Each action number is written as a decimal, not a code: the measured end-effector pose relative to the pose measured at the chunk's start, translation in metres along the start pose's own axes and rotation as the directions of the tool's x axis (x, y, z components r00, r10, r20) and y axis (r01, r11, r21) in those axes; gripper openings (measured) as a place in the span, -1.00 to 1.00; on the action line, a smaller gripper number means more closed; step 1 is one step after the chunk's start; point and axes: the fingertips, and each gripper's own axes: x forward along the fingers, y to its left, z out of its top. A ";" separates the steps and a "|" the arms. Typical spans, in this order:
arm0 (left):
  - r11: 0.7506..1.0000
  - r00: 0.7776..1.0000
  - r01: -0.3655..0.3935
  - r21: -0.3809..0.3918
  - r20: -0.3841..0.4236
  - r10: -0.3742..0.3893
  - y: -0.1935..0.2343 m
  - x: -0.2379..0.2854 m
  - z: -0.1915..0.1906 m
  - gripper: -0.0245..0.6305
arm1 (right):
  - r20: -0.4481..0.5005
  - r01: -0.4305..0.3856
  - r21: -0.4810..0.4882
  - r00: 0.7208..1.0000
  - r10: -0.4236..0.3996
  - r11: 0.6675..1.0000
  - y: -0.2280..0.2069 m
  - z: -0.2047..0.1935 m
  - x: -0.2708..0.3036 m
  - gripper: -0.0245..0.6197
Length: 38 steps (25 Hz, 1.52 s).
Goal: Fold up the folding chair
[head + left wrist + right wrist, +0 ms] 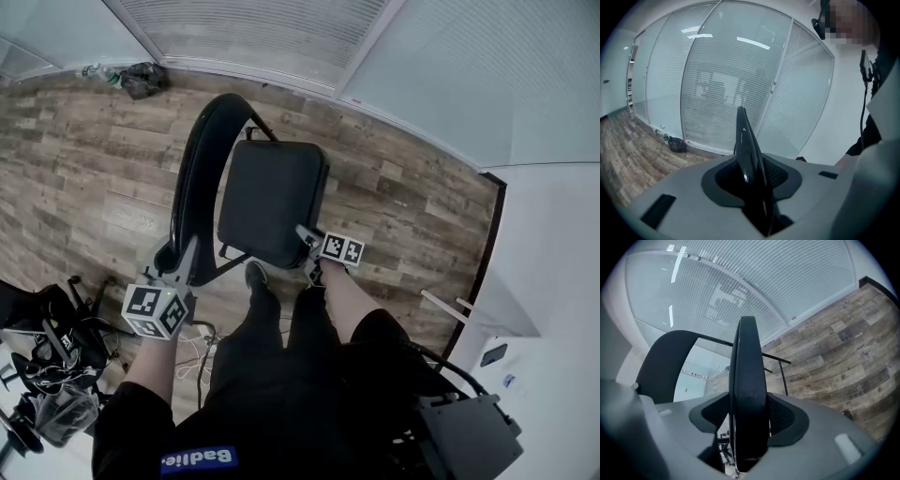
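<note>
A black folding chair stands on the wood floor in the head view, its padded seat (pixel 272 202) tilted up and its curved backrest (pixel 200 159) to the left. My left gripper (pixel 178 261) is shut on the backrest's lower edge; in the left gripper view that thin black edge (pixel 746 150) runs straight between the pads of my left gripper (pixel 752 185). My right gripper (pixel 310 246) is shut on the seat's near edge. The right gripper view shows the thick seat pad (pixel 749 371) clamped in my right gripper (pixel 749 425), with the backrest (pixel 665 357) at its left.
A glass wall with blinds (pixel 281 37) runs behind the chair, with a dark bag (pixel 142 79) and a bottle at its foot. Camera gear and cables (pixel 47 361) lie on the floor at the lower left. A white unit (pixel 497 356) stands at right. The person's shoe (pixel 255 275) is under the seat.
</note>
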 end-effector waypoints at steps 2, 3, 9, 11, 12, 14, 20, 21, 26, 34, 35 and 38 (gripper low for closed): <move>1.000 1.000 0.007 0.006 0.011 -0.008 -0.006 -0.003 0.003 -0.61 | -0.016 0.020 -0.015 1.000 -0.020 1.000 0.012 -0.001 0.000 -0.18; 1.000 1.000 0.011 0.007 0.016 -0.011 -0.008 -0.004 0.004 -0.61 | -0.025 0.029 -0.021 0.999 -0.030 0.999 0.018 -0.001 0.000 -0.19; 0.998 0.999 0.033 0.045 0.032 -0.035 -0.015 -0.007 0.008 -0.63 | -0.039 0.058 -0.041 0.997 -0.060 0.997 0.060 -0.004 0.003 -0.21; 0.998 0.999 0.025 0.054 0.035 -0.027 -0.012 -0.012 0.011 -0.64 | -0.043 0.062 -0.047 0.997 -0.064 0.997 0.077 -0.008 0.006 -0.23; 0.998 0.999 0.019 0.059 0.036 -0.021 -0.009 -0.015 0.012 -0.64 | -0.048 0.062 -0.052 0.997 -0.065 0.997 0.086 -0.010 0.008 -0.24; 0.998 0.999 0.007 0.067 0.039 -0.010 -0.005 -0.020 0.015 -0.65 | -0.062 0.065 -0.063 0.996 -0.069 0.996 0.102 -0.014 0.011 -0.25; 0.995 0.999 0.010 0.094 0.047 -0.015 -0.005 -0.026 0.022 -0.66 | -0.080 0.077 -0.098 0.993 -0.085 0.992 0.142 -0.021 0.022 -0.29; 0.996 0.999 0.014 0.092 0.049 -0.019 -0.008 -0.027 0.023 -0.66 | -0.084 0.075 -0.104 0.993 -0.084 0.992 0.148 -0.022 0.024 -0.29; 0.997 0.995 0.042 0.063 0.085 -0.047 -0.015 -0.035 0.027 -0.65 | -0.120 0.050 -0.157 0.990 -0.069 0.986 0.188 -0.034 0.036 -0.34; 0.996 0.994 0.041 0.084 0.095 -0.049 -0.014 -0.039 0.032 -0.63 | -0.183 0.051 -0.238 0.978 -0.096 0.970 0.239 -0.048 0.062 -0.37; 0.996 0.995 0.041 0.081 0.092 -0.048 -0.011 -0.040 0.033 -0.63 | -0.188 0.055 -0.245 0.977 -0.103 0.968 0.242 -0.049 0.064 -0.37; 0.997 0.995 0.041 0.072 0.091 -0.048 -0.003 -0.043 0.037 -0.63 | -0.192 0.068 -0.257 0.974 -0.120 0.964 0.249 -0.050 0.069 -0.37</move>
